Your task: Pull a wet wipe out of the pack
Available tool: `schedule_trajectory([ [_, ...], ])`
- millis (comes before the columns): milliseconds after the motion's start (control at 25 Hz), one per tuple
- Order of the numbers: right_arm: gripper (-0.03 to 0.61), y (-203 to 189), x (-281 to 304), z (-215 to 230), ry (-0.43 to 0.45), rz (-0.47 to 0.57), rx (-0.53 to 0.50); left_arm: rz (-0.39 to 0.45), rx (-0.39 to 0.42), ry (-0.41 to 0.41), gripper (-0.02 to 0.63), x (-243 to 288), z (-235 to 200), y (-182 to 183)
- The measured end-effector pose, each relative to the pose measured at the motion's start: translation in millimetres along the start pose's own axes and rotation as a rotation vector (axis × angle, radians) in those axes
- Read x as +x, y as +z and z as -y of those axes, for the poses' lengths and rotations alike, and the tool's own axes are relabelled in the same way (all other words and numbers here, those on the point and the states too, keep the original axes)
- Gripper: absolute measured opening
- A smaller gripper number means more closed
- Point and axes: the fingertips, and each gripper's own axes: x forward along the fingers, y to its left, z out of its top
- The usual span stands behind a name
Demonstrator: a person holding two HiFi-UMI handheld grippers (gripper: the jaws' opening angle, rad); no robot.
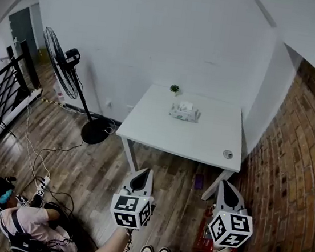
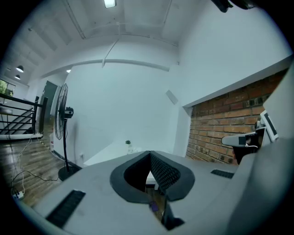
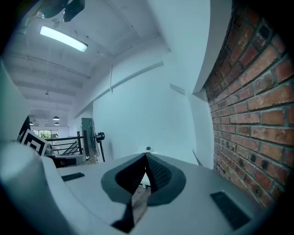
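The pack (image 1: 184,112) lies flat on the far half of the white table (image 1: 201,141), a little left of the middle, with something white standing up at its top; it is too small here for any print or brand on it to be read. A small potted plant (image 1: 175,88) stands just behind it at the table's back edge, and a small round thing (image 1: 228,154) sits near the front right corner. Both grippers are held low over the wooden floor, on the near side of the table and well apart from the pack. The left gripper (image 1: 141,175) has its jaws together at the tips with nothing between them, and so does the right gripper (image 1: 227,188). Their cubes carry black-and-white square markers, no words. A standing fan (image 1: 61,68) is left of the table, a brick wall (image 1: 295,169) runs along the right, and a person (image 1: 29,224) sits on the floor at lower left.
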Motion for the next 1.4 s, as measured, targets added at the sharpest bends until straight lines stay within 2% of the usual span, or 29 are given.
schedule_trajectory([
  [520,0.007,2,-5,1,-0.014,0.026,0.013,-0.001,0.001,0.015,0.0,-7,-4,-1],
  [1200,0.142,5,-2,9,-0.032,0.029,-0.006,-0.006,-0.009,0.054,0.0,-4,-13,-2],
  [1400,0.157,6,2,23,-0.039,0.027,-0.002,-0.007,-0.008,0.076,0.0,3,-12,-2],
])
